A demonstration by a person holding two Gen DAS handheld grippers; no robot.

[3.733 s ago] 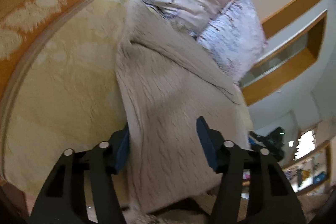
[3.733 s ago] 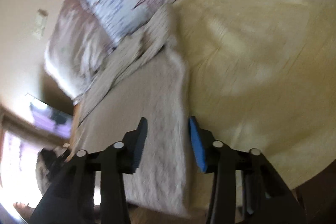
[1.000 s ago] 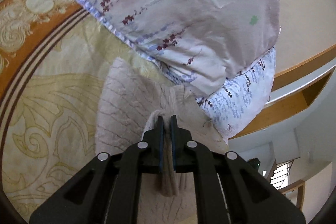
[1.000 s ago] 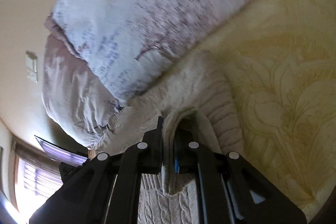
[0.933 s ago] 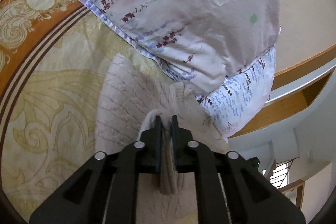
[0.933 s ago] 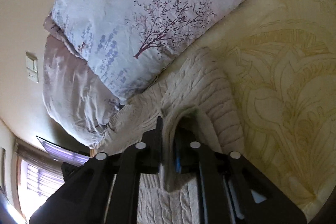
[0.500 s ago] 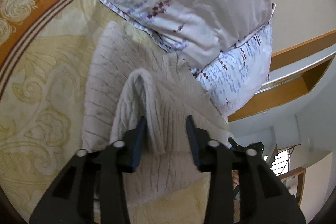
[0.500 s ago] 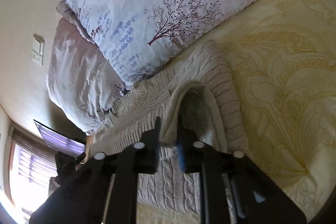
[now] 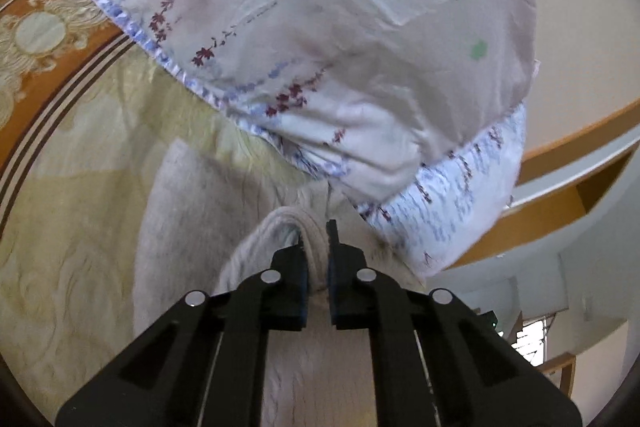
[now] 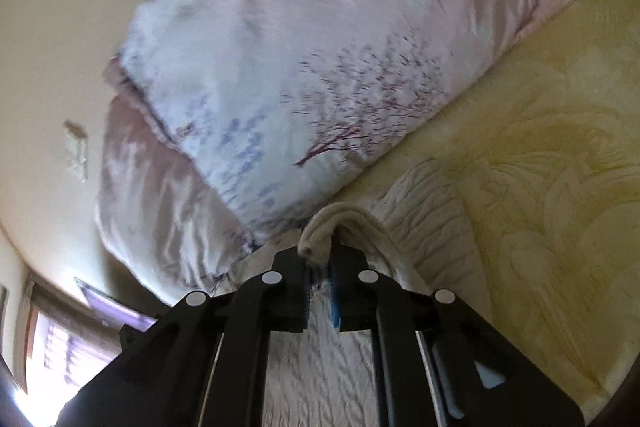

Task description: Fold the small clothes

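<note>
- Left gripper: jaws just closed, now clamped on a raised fold of the knit.
- Right gripper: jaws clamped on another raised fold of the knit.
- Knit: cream, cable-patterned, spread flat on the bed below both grippers; pinched folds lifted off the flat layer.
- In the left view, at 12 o'clock from the pinch: pillow, white with red and purple sprigs, its lower corner just beyond the fold.
- At 2 o'clock there: second pillow, blue-flecked, under the first.
- In the right view, at 11 o'clock from the pinch: pillow with tree print, blurred, overlapping the far edge of the knit.
- At 3 o'clock there: yellow bed cover with leaf relief, bare.
</note>
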